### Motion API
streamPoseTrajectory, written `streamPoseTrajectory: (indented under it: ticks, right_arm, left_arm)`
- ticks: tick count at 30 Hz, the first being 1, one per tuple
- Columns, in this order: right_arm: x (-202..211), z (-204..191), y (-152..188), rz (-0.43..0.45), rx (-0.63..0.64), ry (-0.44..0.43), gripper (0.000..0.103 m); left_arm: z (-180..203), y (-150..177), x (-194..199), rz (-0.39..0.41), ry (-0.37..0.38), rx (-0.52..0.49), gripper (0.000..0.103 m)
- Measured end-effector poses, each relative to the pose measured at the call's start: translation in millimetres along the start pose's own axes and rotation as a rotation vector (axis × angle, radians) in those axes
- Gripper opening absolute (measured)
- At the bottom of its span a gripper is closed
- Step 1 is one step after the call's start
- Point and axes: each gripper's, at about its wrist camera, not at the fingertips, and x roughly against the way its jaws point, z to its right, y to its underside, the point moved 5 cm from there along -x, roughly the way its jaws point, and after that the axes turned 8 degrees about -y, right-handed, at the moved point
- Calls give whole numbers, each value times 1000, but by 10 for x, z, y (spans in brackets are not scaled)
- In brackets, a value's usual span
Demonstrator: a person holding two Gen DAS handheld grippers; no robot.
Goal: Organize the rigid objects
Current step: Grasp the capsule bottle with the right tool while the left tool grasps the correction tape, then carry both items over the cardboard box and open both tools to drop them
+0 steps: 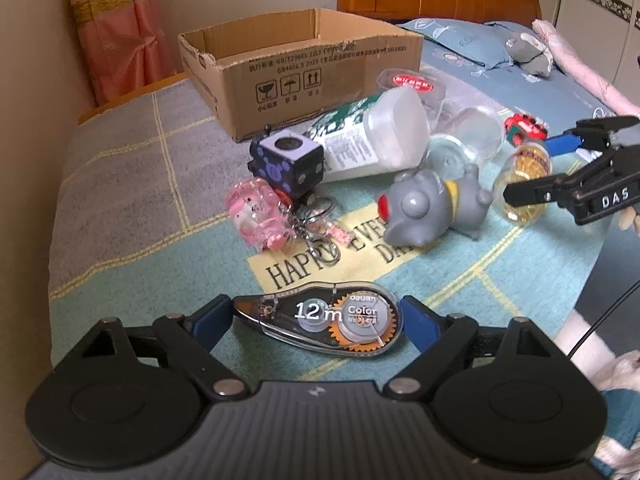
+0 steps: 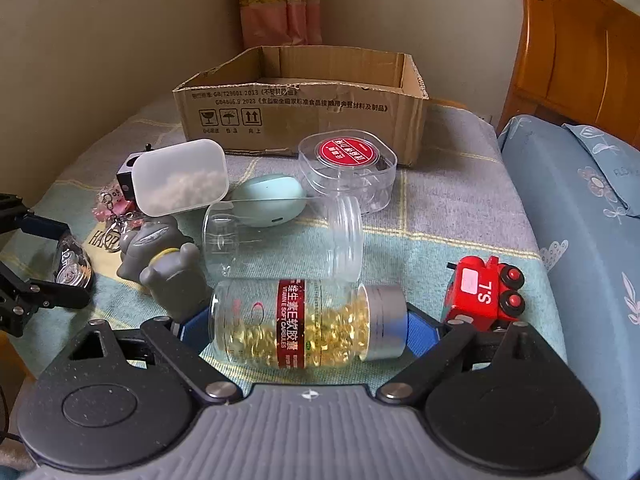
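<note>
Straddling two items at once, one per gripper, near the front edge of the bed. The left gripper (image 1: 316, 322) has its blue pads set either side of the correction-tape dispenser (image 1: 326, 322), which lies flat on the patterned blanket (image 1: 120, 184); the jaws stand apart and seem just short of the shell at both ends, though contact at the right pad is hard to rule out. The right gripper (image 2: 308, 330) brackets the vitamin E capsule bottle (image 2: 296, 322), lying on its side with its silver cap (image 2: 386, 322) toward the right pad; these jaws are also apart, the pads close to base and cap but not visibly pressing.

Handling, as a judgement:
- Dispenser: light, stiff clear plastic, smooth and thin. Taken end to end it may pivot; a hold across the broad rounded end looks steadier.
- Bottle: heavier, part full of loose softgels that will shift when tilted. Hard, slick wall; it may roll on the soft blanket. Gripping lengthwise, base against cap, stops the roll, but the wide span leaves little margin.

The cardboard box (image 2: 304, 116), open-topped, sits at the back of the bed toward the left corner, the likely destination. Between lie a grey rubber toy (image 1: 430, 208), an empty clear jar (image 2: 280, 240), a red toy train (image 2: 484, 294) and pink keychain charms (image 1: 256, 212), all to be cleared on the way.
</note>
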Motion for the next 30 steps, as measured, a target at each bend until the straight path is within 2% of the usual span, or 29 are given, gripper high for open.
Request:
streamPoseTrajectory:
  ticks: [8,14,22,30]
  right_arm:
    - [159,66,-36,-34,33,-31,96]
    - [381,101,-197,-22,65,-80,96]
    - [571,178,-750,60,98,-129,96]
    - [547,229,-1313,132,156,-115,96]
  left_arm:
    - [9,-200,172,-5,-4,16,89]
    - [6,-544,271,25,-11,29,89]
    - [-42,-1271,316,92,-6,19,89]
    - [-225,-1981,-6,102,-39,44,89]
